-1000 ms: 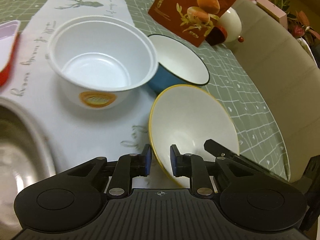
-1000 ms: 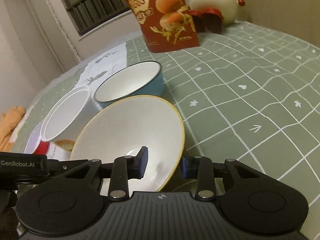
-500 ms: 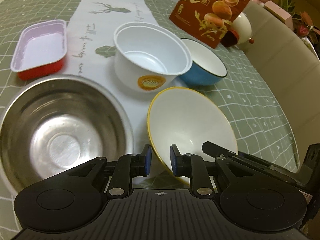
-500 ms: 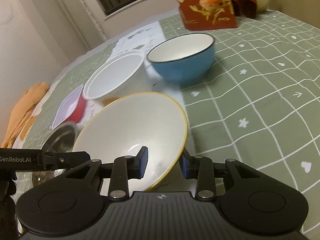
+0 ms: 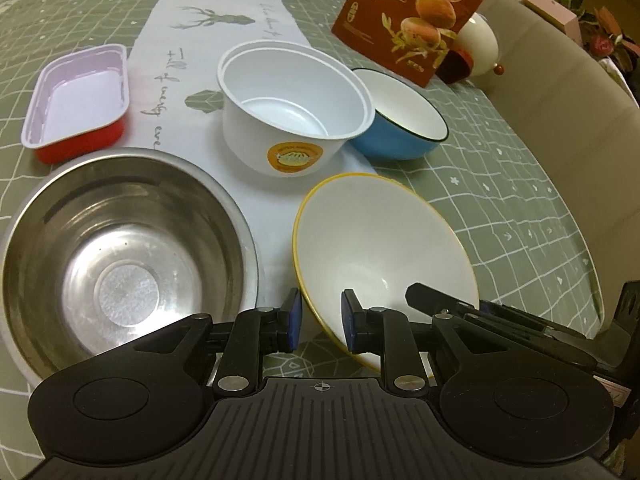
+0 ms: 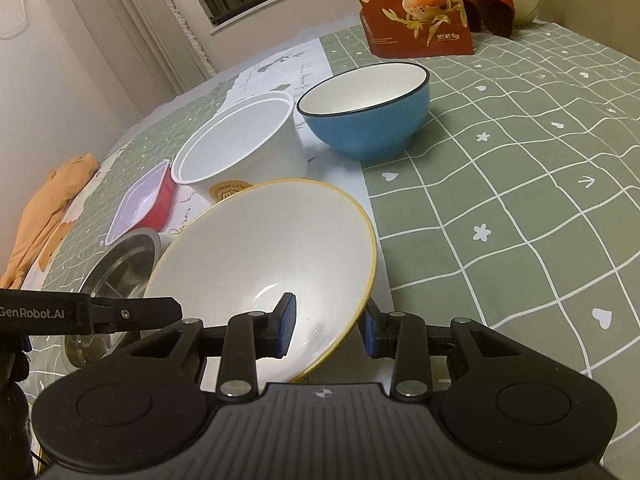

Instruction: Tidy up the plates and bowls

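Observation:
A white bowl with a yellow rim (image 5: pixel 384 252) (image 6: pixel 264 256) is held tilted above the table by both grippers. My left gripper (image 5: pixel 320 320) is shut on its left rim. My right gripper (image 6: pixel 330 328) is shut on its right rim. A large steel bowl (image 5: pixel 120 256) (image 6: pixel 116 260) sits just left of it. Behind stand a white plastic tub (image 5: pixel 292 100) (image 6: pixel 240 136) and a blue bowl (image 5: pixel 404 120) (image 6: pixel 368 108).
A red tray with a pale lining (image 5: pixel 76 100) (image 6: pixel 140 200) lies at the far left on the white table runner (image 5: pixel 224 12). A brown snack bag (image 5: pixel 416 12) and a cream egg-shaped ornament (image 5: pixel 480 48) stand at the back. An orange cloth (image 6: pixel 48 204) lies at the left edge.
Both grippers have pulled back and up with the yellow-rimmed bowl. The steel bowl and red tray have come further into the left wrist view.

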`<control>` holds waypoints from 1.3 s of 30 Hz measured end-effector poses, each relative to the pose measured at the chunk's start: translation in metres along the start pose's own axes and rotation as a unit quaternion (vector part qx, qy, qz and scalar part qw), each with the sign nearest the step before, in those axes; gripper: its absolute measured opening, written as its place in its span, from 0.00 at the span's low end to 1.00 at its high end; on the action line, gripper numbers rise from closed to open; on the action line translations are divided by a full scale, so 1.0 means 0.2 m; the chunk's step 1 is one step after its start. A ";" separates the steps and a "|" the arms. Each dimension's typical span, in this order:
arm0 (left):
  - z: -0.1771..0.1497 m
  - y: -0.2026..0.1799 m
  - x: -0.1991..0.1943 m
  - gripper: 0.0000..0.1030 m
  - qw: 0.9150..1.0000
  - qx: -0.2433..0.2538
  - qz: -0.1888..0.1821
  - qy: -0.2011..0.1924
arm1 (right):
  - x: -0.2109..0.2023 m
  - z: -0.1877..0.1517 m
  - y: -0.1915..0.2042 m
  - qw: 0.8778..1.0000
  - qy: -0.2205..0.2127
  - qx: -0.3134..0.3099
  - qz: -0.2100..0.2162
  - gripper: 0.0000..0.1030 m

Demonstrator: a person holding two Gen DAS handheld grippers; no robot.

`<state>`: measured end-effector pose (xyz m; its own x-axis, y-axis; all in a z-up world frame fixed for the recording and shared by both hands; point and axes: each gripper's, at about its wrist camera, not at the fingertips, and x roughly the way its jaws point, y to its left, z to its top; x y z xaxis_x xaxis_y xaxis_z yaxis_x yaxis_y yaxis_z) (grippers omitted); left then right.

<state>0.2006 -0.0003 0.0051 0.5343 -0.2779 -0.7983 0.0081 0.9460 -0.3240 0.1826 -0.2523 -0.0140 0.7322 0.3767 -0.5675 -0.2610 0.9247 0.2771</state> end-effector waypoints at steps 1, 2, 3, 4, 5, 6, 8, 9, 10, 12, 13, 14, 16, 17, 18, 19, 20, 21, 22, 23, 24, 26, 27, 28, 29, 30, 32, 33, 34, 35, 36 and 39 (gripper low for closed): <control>0.00 0.00 0.00 0.22 1.000 0.000 0.000 0.000 | 0.00 0.00 0.00 1.000 0.000 0.000 0.000 0.33; 0.00 0.00 0.00 0.22 1.000 0.000 0.000 0.000 | 0.00 0.00 0.00 1.000 0.001 0.000 0.000 0.33; 0.00 0.00 0.00 0.22 1.000 -0.001 0.000 0.000 | 0.00 0.00 -0.01 1.000 0.001 0.000 0.001 0.33; 0.00 0.00 0.00 0.22 1.000 0.000 0.000 0.000 | -0.01 -0.01 -0.01 1.000 0.001 0.000 0.002 0.33; 0.00 0.00 0.00 0.22 1.000 0.002 0.002 0.000 | -0.01 -0.01 -0.01 1.000 0.002 0.000 0.002 0.33; 0.00 -0.01 0.00 0.22 1.000 0.003 0.004 0.000 | -0.01 -0.01 -0.01 1.000 0.002 -0.001 0.001 0.33; 0.00 -0.01 0.01 0.22 1.000 0.004 0.006 0.000 | -0.01 -0.01 -0.01 1.000 0.002 -0.002 0.001 0.34; 0.00 -0.01 0.01 0.22 1.000 0.004 0.007 0.000 | -0.01 -0.01 -0.01 1.000 0.002 -0.002 0.001 0.34; 0.00 -0.01 0.01 0.22 1.000 0.004 0.007 0.000 | -0.01 -0.01 -0.01 1.000 0.002 -0.002 0.001 0.34; -0.01 -0.01 0.01 0.22 1.000 0.004 0.007 0.000 | -0.01 -0.01 -0.01 1.000 0.002 -0.003 0.001 0.34; -0.01 -0.01 0.01 0.22 1.000 0.004 0.007 0.000 | -0.01 -0.02 0.00 1.000 0.002 -0.003 0.001 0.34; -0.01 -0.01 0.01 0.22 1.000 0.004 0.007 0.000 | -0.01 -0.02 0.00 1.000 0.002 -0.003 0.001 0.34; -0.01 -0.01 0.01 0.22 1.000 0.004 0.008 0.000 | -0.01 -0.02 0.00 1.000 0.003 -0.004 0.001 0.34; -0.01 -0.01 0.01 0.22 1.000 0.005 0.008 0.000 | -0.01 -0.02 0.00 1.000 0.003 -0.005 0.001 0.34; -0.01 -0.01 0.01 0.22 1.000 0.005 0.008 0.000 | -0.01 -0.02 0.00 1.000 0.004 -0.005 0.002 0.34; 0.00 -0.01 0.01 0.22 1.000 0.005 0.010 0.000 | -0.01 -0.02 0.00 1.000 0.004 -0.005 0.002 0.34; 0.00 -0.01 0.00 0.22 1.000 0.006 0.012 0.000 | -0.01 -0.02 -0.01 1.000 0.005 -0.005 0.003 0.34; 0.00 -0.01 0.00 0.22 1.000 0.006 0.014 -0.003 | -0.01 -0.02 -0.01 1.000 0.005 -0.005 0.005 0.34; 0.01 -0.01 -0.01 0.22 1.000 0.006 0.016 -0.007 | -0.01 -0.01 -0.02 1.000 0.005 -0.004 0.007 0.34; 0.02 -0.01 -0.02 0.22 1.000 0.005 0.021 -0.015 | -0.02 -0.01 -0.02 1.000 0.003 -0.002 0.009 0.34; 0.03 -0.01 -0.04 0.22 0.999 0.005 0.026 -0.024 | -0.03 0.00 -0.03 1.000 -0.001 -0.001 0.006 0.34; 0.07 -0.02 -0.07 0.21 0.999 0.003 0.029 -0.045 | -0.05 0.02 -0.05 1.000 -0.014 0.000 -0.003 0.34; 0.10 -0.03 -0.08 0.20 0.998 0.002 0.027 -0.054 | -0.06 0.04 -0.07 1.000 -0.022 0.001 -0.008 0.34; 0.13 -0.04 -0.09 0.20 0.998 0.002 0.022 -0.062 | -0.08 0.06 -0.09 1.000 -0.029 0.003 -0.012 0.34; 0.17 -0.07 -0.10 0.20 0.997 0.004 0.015 -0.070 | -0.09 0.08 -0.11 0.999 -0.036 0.006 -0.017 0.34; 0.20 -0.09 -0.10 0.20 0.997 0.007 0.007 -0.074 | -0.11 0.11 -0.13 0.999 -0.042 0.010 -0.021 0.34; 0.27 -0.14 -0.06 0.20 0.998 0.011 -0.026 -0.064 | -0.13 0.16 -0.18 0.998 -0.053 0.017 -0.027 0.36; 0.31 -0.17 -0.01 0.20 0.998 0.009 -0.047 -0.049 | -0.14 0.18 -0.21 0.997 -0.059 0.020 -0.036 0.36; 0.34 -0.20 0.03 0.20 0.998 0.007 -0.059 -0.038 | -0.15 0.21 -0.24 0.997 -0.064 0.023 -0.045 0.36; 0.37 -0.22 0.09 0.20 0.997 0.006 -0.070 -0.030 | -0.15 0.24 -0.26 0.996 -0.069 0.026 -0.052 0.36; 0.40 -0.25 0.14 0.20 0.997 0.005 -0.074 -0.023 | -0.16 0.27 -0.28 0.995 -0.073 0.030 -0.059 0.36; 0.50 -0.30 0.32 0.20 0.997 -0.010 -0.079 -0.008 | -0.17 0.34 -0.37 0.993 -0.079 0.047 -0.071 0.39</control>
<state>0.3183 -0.0582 0.0234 0.5406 -0.4212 -0.7282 0.0775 0.8869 -0.4555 0.2204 -0.3366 0.0379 0.8491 0.2224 -0.4792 -0.0936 0.9561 0.2779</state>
